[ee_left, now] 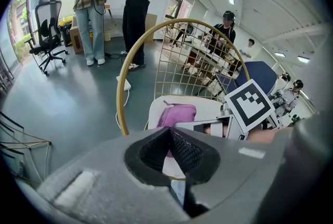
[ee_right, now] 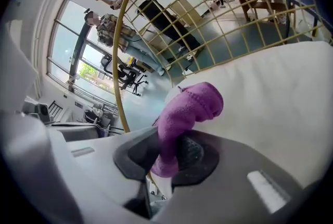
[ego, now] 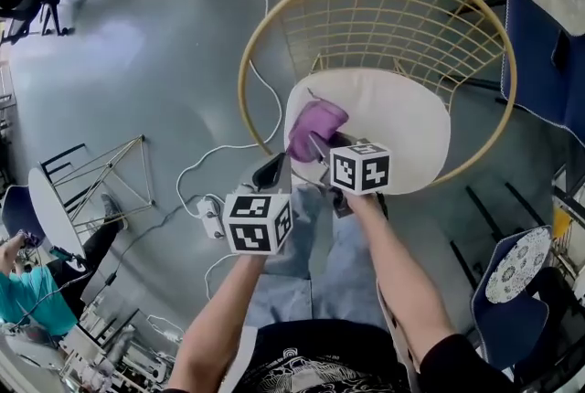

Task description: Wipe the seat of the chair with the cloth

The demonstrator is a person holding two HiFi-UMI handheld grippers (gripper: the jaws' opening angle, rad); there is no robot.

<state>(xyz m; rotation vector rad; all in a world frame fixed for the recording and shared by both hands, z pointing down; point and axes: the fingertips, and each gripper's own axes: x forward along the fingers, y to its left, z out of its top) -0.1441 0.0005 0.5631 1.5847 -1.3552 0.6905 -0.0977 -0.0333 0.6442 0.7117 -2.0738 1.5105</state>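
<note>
cloth (ego: 315,128) is purple-magenta. seat (ego: 402,122) is plain off-white. chair frame (ego: 384,7) is gold-yellow wire w/ a grid pattern on the back. left gripper (ego: 274,170) & right gripper (ego: 313,144) are both grey, pads (ee_right: 192,154) black w/ fine dimples, cubes (ego: 258,222) white w/ black square markers. floor (ego: 137,62) is grey-blue. jeans (ego: 315,268) light blue, shirt (ego: 302,364) black w/ white print. other chair (ego: 535,62) on the right is dark blue.

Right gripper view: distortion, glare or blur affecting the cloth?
Right gripper view: heavy fisheye bows the chair rim, purple cloth sharp, no glare on it. Left gripper view: dark vignetted corners, same fisheye. Head view: even light, no glare on the seat cushion.
</note>
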